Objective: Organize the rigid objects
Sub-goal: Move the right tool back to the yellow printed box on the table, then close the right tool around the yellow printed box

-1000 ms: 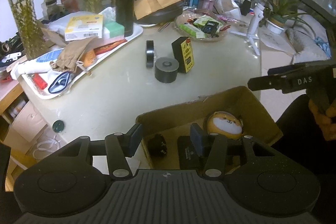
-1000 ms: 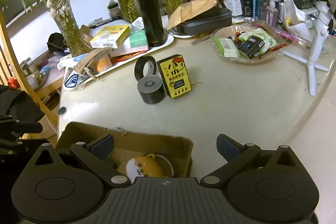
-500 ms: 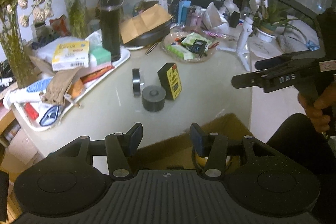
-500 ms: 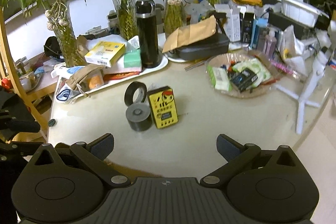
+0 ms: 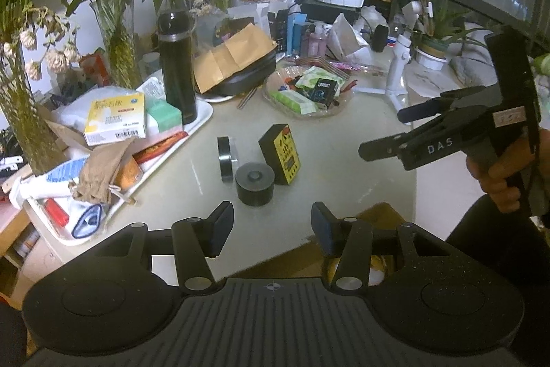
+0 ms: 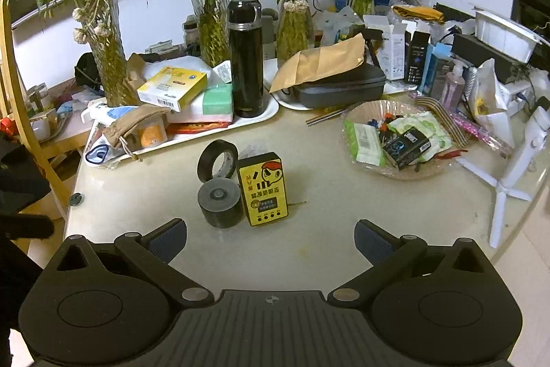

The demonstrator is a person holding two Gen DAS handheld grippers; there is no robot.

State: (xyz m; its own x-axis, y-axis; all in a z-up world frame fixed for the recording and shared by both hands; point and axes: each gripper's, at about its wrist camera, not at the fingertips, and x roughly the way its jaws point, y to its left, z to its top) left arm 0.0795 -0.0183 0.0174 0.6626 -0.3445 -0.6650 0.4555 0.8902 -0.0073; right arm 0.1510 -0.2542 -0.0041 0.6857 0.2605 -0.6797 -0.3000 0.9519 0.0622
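Left gripper (image 5: 271,222): jaws apart, nothing between them, held over the near table edge.
Right gripper (image 6: 270,238): jaws wide apart and empty, above bare tabletop; also seen from the left wrist view, gripped by a hand (image 5: 498,174).
Yellow box (image 6: 263,193): upright on the table (image 6: 343,212), face toward the right gripper.
Grey roll (image 6: 220,202): lying flat, touching the box's left side.
Tape ring (image 6: 217,159): on edge just behind the grey roll.
Cardboard box (image 5: 374,215): at the table's near edge, mostly hidden by the left gripper; contents possibly a yellow toy, unclear.
Flask (image 6: 246,57): upright on a white tray (image 6: 271,107).
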